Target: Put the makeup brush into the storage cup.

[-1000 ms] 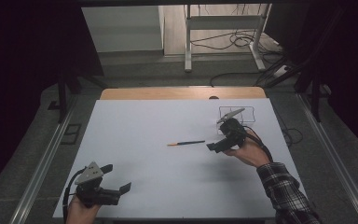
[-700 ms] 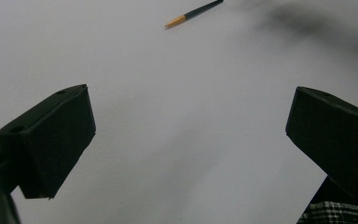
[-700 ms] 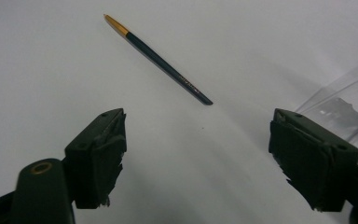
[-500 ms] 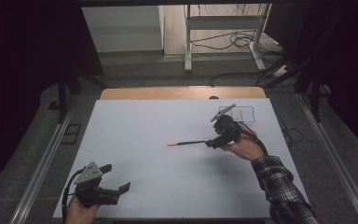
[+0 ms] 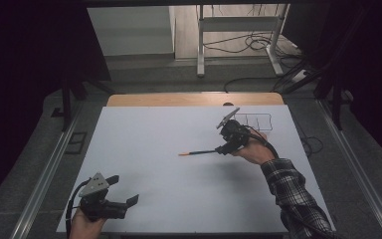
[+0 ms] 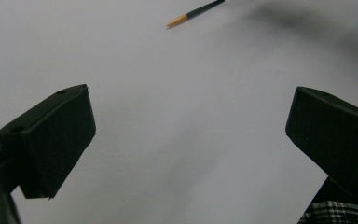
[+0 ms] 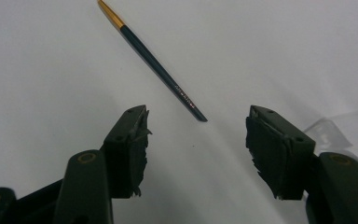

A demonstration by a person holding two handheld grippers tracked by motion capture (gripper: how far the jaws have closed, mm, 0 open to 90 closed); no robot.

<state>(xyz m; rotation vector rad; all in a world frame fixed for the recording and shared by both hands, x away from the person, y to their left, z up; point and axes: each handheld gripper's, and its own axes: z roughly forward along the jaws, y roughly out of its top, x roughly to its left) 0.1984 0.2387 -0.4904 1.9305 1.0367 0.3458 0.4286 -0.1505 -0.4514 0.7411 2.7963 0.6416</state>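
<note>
A white table (image 5: 144,149) holds a thin dark pencil (image 5: 199,153) with an orange tip at its centre. The right gripper (image 5: 224,149) sits at the pencil's blunt end, jaws just narrowing, nothing between them yet. The left gripper (image 5: 129,200) rests released near the front edge. A skewed pinch might roll the pencil away. Its tiny lettering is unreadable.

Looks like a lab: white-covered table (image 5: 144,149) on metal rails (image 5: 40,194), dark curtains, loose floor cables (image 5: 248,45).

Black claws (image 7: 196,140), plaid sleeve (image 5: 293,194)
</note>
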